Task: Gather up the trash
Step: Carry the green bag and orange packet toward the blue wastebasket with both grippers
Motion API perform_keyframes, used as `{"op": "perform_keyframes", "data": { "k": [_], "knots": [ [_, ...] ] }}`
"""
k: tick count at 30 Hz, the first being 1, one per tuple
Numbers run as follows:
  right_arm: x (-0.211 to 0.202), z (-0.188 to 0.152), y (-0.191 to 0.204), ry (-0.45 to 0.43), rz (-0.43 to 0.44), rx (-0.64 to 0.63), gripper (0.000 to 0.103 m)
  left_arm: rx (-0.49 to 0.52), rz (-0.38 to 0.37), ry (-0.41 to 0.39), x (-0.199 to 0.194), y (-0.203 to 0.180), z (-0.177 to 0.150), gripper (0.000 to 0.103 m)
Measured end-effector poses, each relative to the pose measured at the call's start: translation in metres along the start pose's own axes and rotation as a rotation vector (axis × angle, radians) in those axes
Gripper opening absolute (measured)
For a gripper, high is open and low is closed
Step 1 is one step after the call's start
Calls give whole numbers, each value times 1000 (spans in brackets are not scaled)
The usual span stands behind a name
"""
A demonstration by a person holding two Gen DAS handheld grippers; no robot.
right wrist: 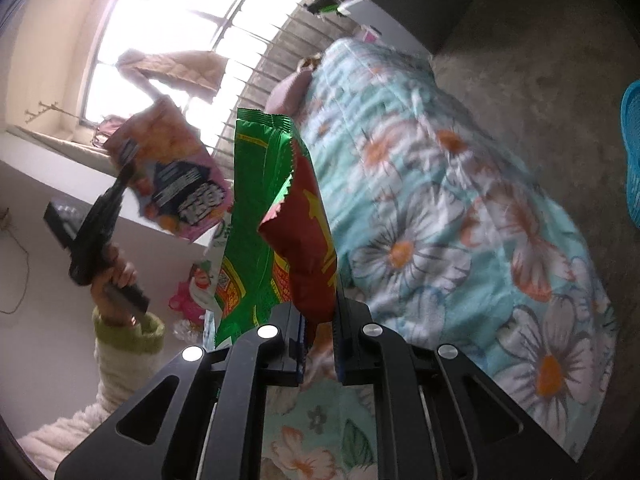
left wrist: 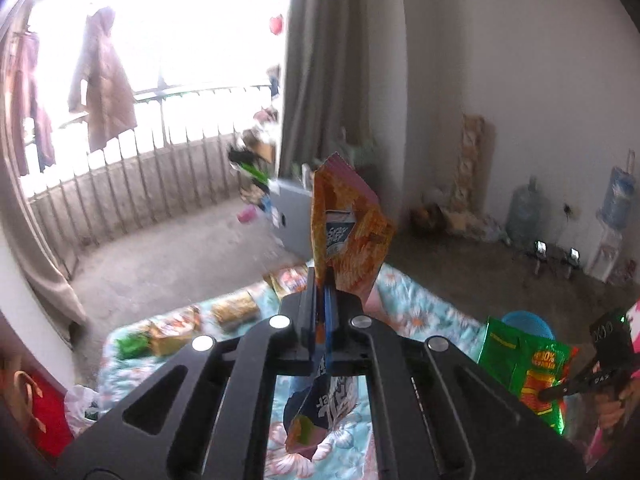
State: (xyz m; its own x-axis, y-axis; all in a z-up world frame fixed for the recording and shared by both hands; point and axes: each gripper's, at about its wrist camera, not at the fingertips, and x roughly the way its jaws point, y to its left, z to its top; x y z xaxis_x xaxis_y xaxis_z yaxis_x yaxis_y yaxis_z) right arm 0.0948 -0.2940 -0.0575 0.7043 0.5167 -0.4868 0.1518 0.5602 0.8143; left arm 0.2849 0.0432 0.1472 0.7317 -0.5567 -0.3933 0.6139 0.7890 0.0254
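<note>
My left gripper is shut on an orange snack bag and holds it upright above the flowered bedspread. The same bag shows pink and orange in the right wrist view, held in the left gripper. My right gripper is shut on a green and red snack bag, lifted over the bedspread. That bag also shows in the left wrist view, with the right gripper beside it. Several more wrappers lie on the bed's far edge.
A blue basket stands on the floor right of the bed, and shows behind the green bag in the left wrist view. A grey cabinet stands past the bed. Water jugs line the wall. A railing bounds the balcony.
</note>
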Motion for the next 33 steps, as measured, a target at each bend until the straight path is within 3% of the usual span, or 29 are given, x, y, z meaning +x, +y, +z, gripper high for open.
{"op": "perform_keyframes", "data": {
  "k": [4, 10, 16, 20, 24, 27, 33],
  "knots": [
    [-23, 0, 14, -55, -8, -40, 10, -11, 11, -90, -50, -6, 14, 1],
    [-64, -1, 23, -137, -22, -57, 10, 6, -12, -147, -96, -31, 23, 1],
    [-112, -4, 17, -237, -60, -50, 10, -61, -126, -158, -109, -59, 29, 1],
    [-144, -4, 9, -311, -118, -45, 10, -136, -249, -126, -87, -87, 35, 1],
    [-181, -6, -8, -386, -187, -17, 10, -212, -377, -40, -45, -121, 37, 1],
    [-205, -5, -27, -437, -234, 20, 10, -229, -453, 61, 4, -167, 36, 1],
    [-229, 0, -85, -505, -290, 149, 10, -178, -526, 271, 114, -266, 14, 1]
  ]
}}
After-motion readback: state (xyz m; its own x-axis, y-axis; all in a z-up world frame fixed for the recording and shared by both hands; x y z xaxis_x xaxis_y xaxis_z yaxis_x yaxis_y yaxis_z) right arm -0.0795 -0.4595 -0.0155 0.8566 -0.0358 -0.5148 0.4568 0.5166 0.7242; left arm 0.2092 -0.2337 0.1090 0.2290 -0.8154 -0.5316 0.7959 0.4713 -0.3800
